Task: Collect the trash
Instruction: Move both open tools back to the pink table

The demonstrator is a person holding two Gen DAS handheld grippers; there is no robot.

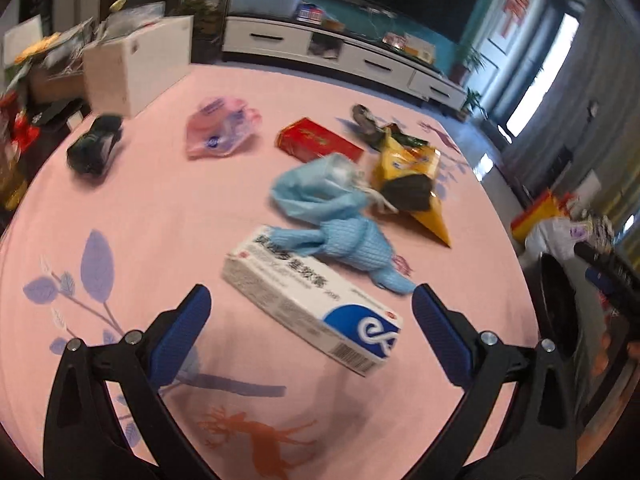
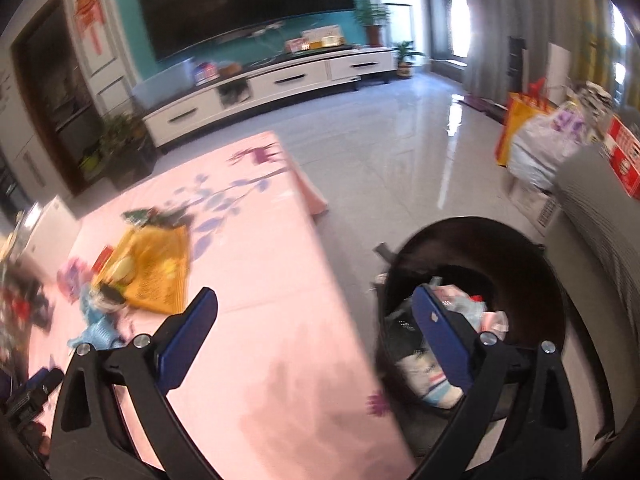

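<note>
The left gripper [image 1: 312, 312] stands wide open with nothing between its blue pads [image 1: 188, 332], pointing steeply down at the pink tablecloth [image 1: 140, 208]. The white medicine box [image 1: 310, 306] lies directly ahead of it, in the gap between the two fingers as seen from the left wrist; whether the pads have descended to its level cannot be told. The box's long axis runs diagonally, from far-left to near-right, so it crosses the closing line at an angle; the grip will probably need a wrist roll to meet the long sides squarely. A crumpled light-blue cloth [image 1: 340, 236] rests on the far end of the box and touches it, so it may be dragged along. Beyond lie a yellow snack bag [image 1: 408, 168], a red box [image 1: 320, 142], a pink plastic wrapper [image 1: 220, 128] and a dark object [image 1: 94, 146], well apart to the left. The right gripper [image 2: 316, 324] is also wide open and empty; it hangs over the table edge, with the black trash bin [image 2: 476, 240] under its right finger. The bin already holds wrappers and sits on the tiled floor [image 2: 380, 140] just beside the table. The left gripper is therefore nearer to the box, the right nearer to the bin. The room behind shows a white TV cabinet [image 2: 280, 80], a dark screen on a teal wall and potted plants.
</note>
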